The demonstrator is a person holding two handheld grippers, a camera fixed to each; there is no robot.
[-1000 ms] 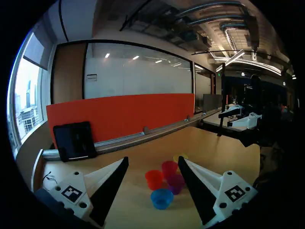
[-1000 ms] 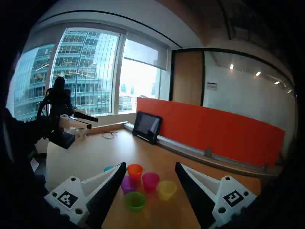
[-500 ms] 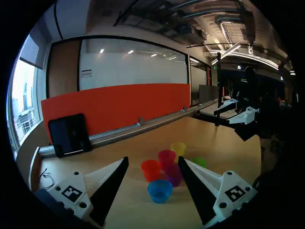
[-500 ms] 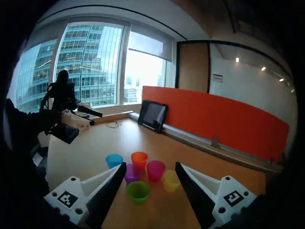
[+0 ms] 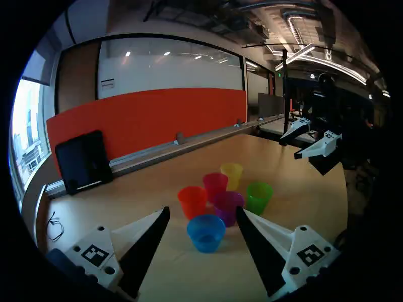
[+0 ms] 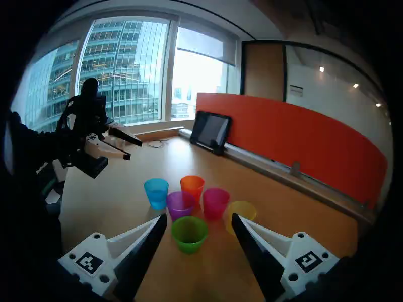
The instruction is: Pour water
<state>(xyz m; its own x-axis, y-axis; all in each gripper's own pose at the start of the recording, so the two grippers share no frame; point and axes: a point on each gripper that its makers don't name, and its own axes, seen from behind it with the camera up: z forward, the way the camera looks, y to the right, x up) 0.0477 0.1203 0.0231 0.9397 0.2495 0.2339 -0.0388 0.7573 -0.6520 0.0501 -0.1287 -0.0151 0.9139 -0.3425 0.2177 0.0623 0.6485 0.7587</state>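
Your left gripper [image 5: 201,209]: spread wide, empty, so a cup fits | your right gripper [image 6: 198,216]: same | small blue plastic cup [image 5: 205,233] nearest left, small green plastic cup [image 6: 189,234] nearest right, bunched on tan wooden desk [image 6: 126,196]

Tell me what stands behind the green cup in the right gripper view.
Behind the green cup stand the purple cup and pink cup; the orange cup is farther back. The purple cup partly covers it.
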